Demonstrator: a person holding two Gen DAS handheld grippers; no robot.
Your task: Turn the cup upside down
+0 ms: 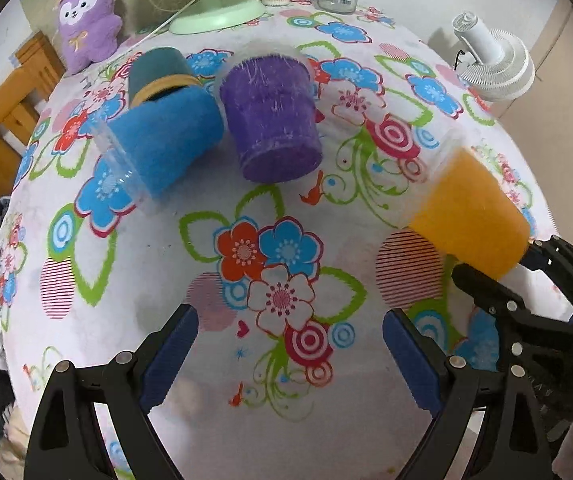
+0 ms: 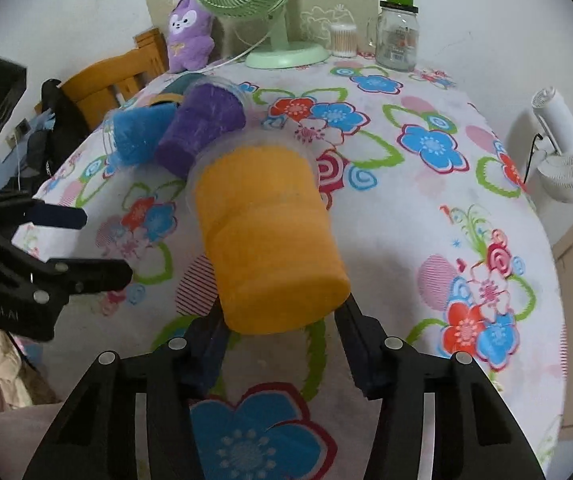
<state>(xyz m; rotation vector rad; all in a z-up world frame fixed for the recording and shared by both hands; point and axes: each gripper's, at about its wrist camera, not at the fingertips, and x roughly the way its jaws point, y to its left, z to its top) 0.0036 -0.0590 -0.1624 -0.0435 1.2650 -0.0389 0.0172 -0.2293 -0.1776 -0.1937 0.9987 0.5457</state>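
My right gripper [image 2: 280, 344] is shut on the base of an orange cup [image 2: 266, 236] and holds it tilted above the floral tablecloth, clear rim pointing away. The orange cup also shows in the left wrist view [image 1: 474, 220], at the right, with the right gripper [image 1: 526, 264] behind it. My left gripper [image 1: 290, 340] is open and empty over the cloth near the front edge. A purple cup [image 1: 274, 120] stands rim-down mid-table. A blue cup [image 1: 162, 148] lies on its side to its left, with a teal cup [image 1: 158, 72] behind it.
A green desk fan [image 2: 262, 8], a purple plush toy [image 2: 188, 34], a cotton-swab box [image 2: 343, 40] and a glass jar mug [image 2: 396, 36] stand along the far edge. A white fan [image 2: 566, 152] is off the table's right side. A wooden chair [image 2: 114, 76] is at left.
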